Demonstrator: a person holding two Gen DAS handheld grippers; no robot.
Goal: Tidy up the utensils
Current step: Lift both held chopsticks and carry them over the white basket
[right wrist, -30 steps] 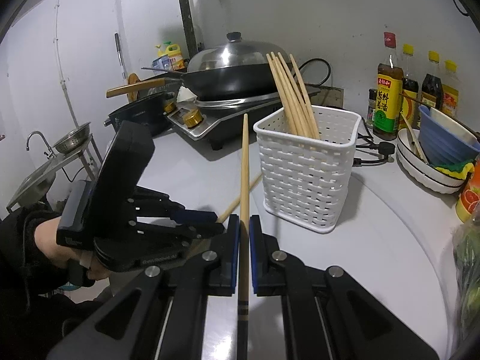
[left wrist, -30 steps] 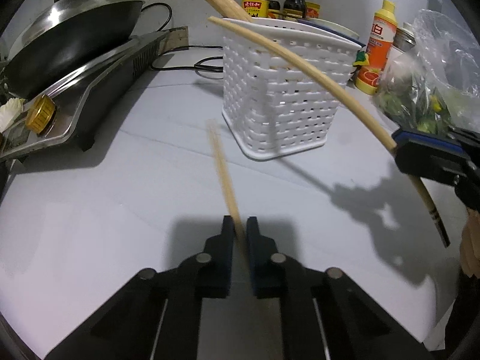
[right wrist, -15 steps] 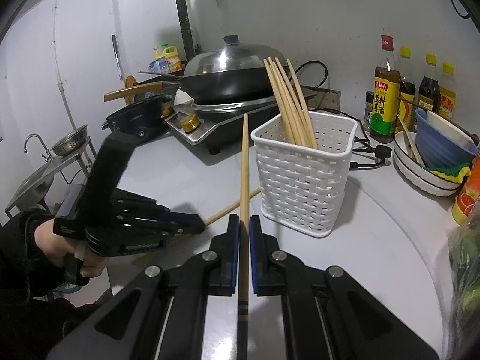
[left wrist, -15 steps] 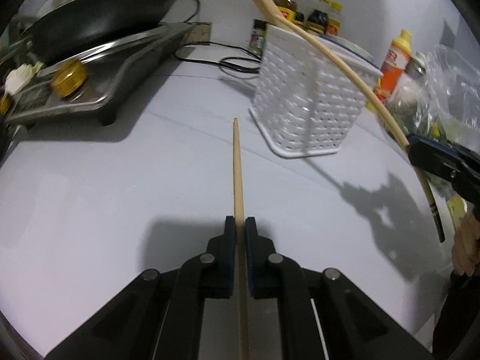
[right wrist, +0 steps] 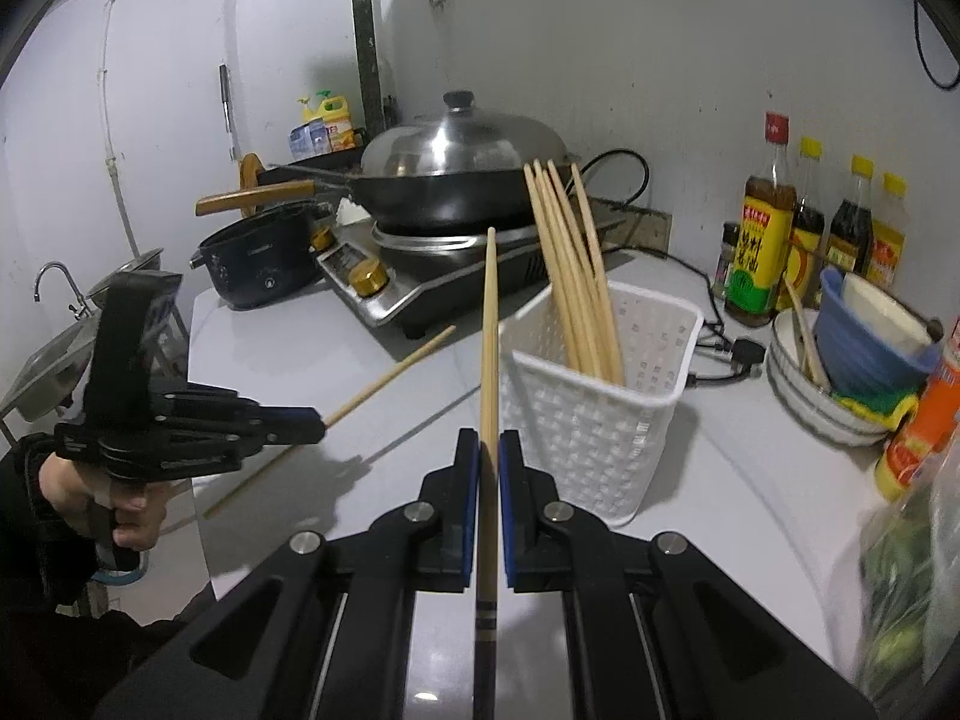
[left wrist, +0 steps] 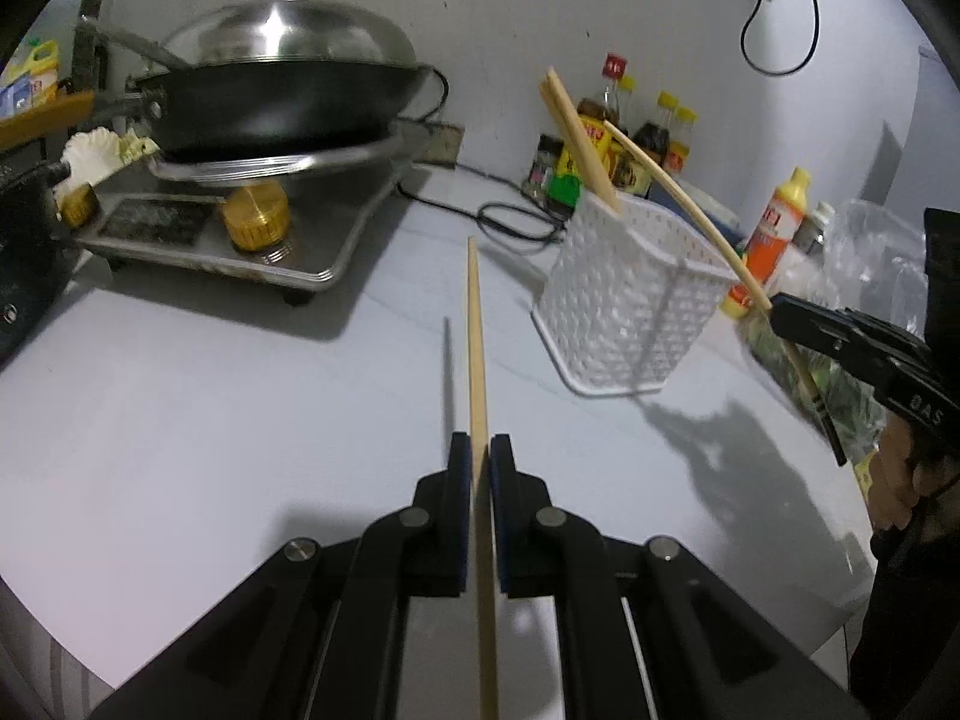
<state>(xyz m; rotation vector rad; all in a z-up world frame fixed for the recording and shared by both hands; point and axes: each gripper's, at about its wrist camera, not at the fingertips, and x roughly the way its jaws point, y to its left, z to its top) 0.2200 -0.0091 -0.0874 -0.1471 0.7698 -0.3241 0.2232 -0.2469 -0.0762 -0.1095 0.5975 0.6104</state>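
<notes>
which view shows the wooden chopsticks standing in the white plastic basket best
The right wrist view: the wooden chopsticks fan out unobstructed above the white plastic basket. The left wrist view shows them bunched together.

Left gripper (left wrist: pixel 477 459) and right gripper (right wrist: pixel 489 459) alike, matte black angular arms, silver round screws at the joints, blue pads lining the fingers, person's dark sleeve (right wrist: pixel 30 546) at the wrist
</notes>
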